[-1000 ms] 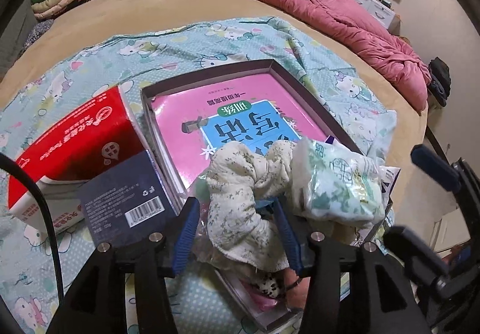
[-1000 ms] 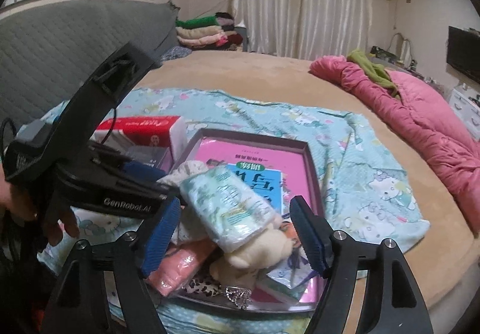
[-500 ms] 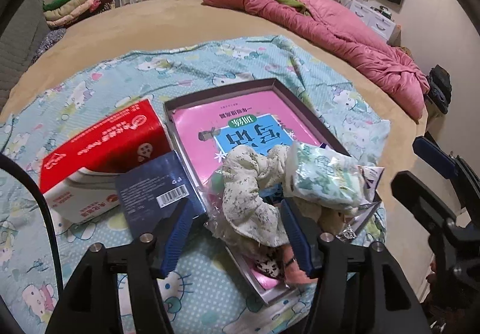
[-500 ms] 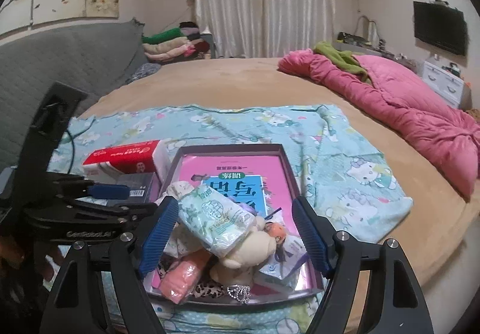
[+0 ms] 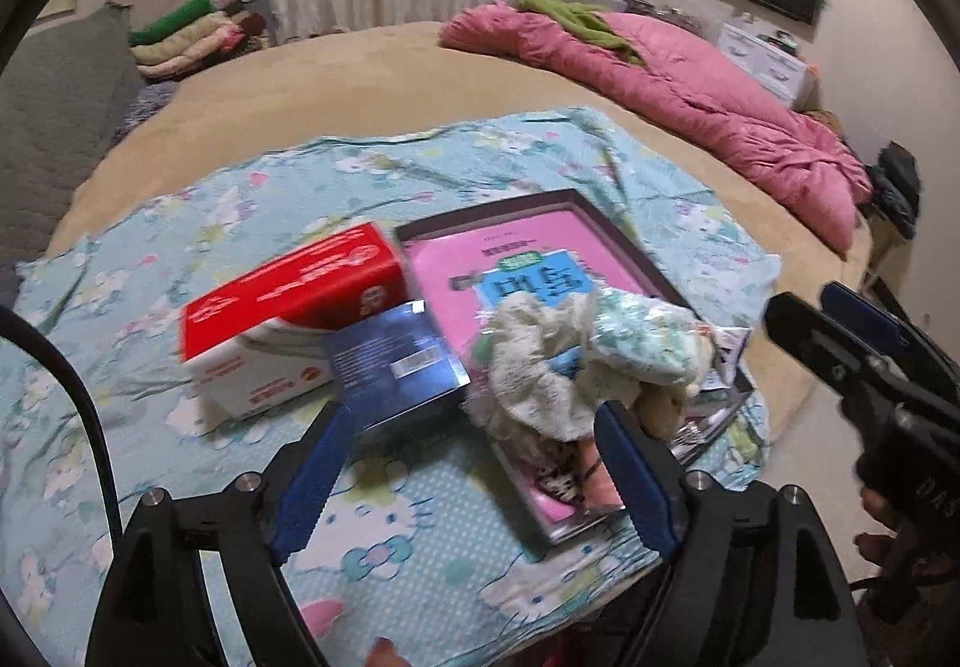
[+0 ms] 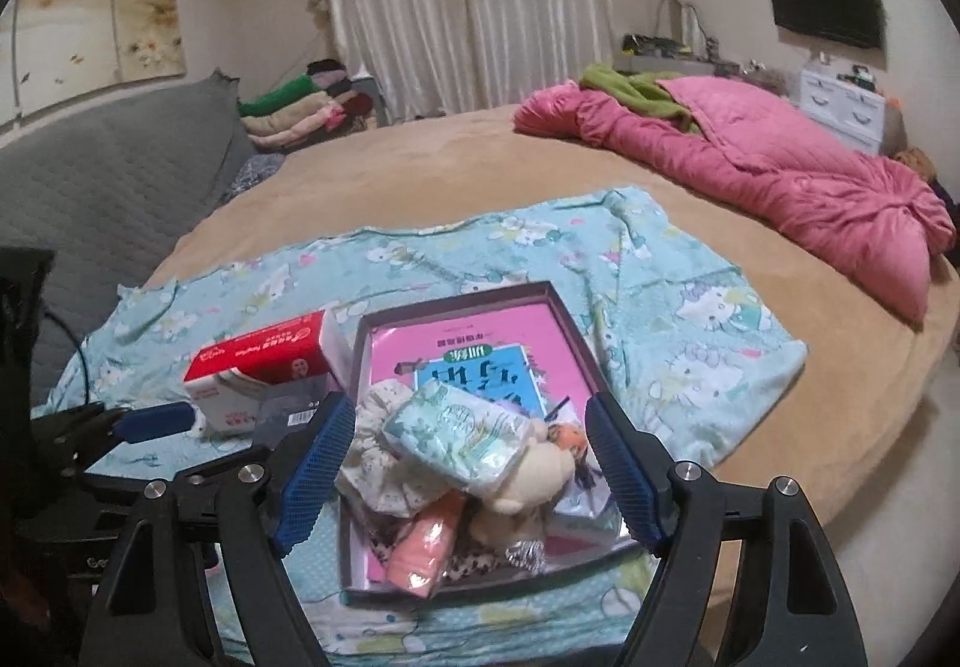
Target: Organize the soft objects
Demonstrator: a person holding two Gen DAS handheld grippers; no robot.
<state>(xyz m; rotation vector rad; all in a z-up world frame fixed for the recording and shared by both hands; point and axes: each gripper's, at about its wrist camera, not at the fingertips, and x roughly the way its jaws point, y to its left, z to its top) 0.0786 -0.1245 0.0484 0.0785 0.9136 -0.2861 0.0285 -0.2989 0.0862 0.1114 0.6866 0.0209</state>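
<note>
A dark shallow tray [image 6: 570,320] [image 5: 606,223] lies on a blue cartoon-print sheet and holds a pink book. Soft things are piled at its near end: a floral cloth [image 5: 534,373] [image 6: 378,457], a green-patterned tissue pack [image 6: 462,436] [image 5: 648,334], a cream plush toy [image 6: 528,478] and a peach roll [image 6: 423,544]. My left gripper [image 5: 474,478] is open and empty, drawn back near the sheet's front edge. My right gripper [image 6: 468,472] is open and empty, hovering in front of the pile; its body shows in the left wrist view [image 5: 864,355].
A red and white tissue box [image 5: 294,313] [image 6: 264,367] and a dark blue box [image 5: 396,355] sit left of the tray. A pink quilt [image 6: 768,169] lies at the far right of the tan bed. Folded clothes [image 6: 300,109] are stacked at the back.
Both grippers have pulled back and up from the pile. The left gripper, which straddled the floral cloth, is now clear of it. The pile stays in the tray.
</note>
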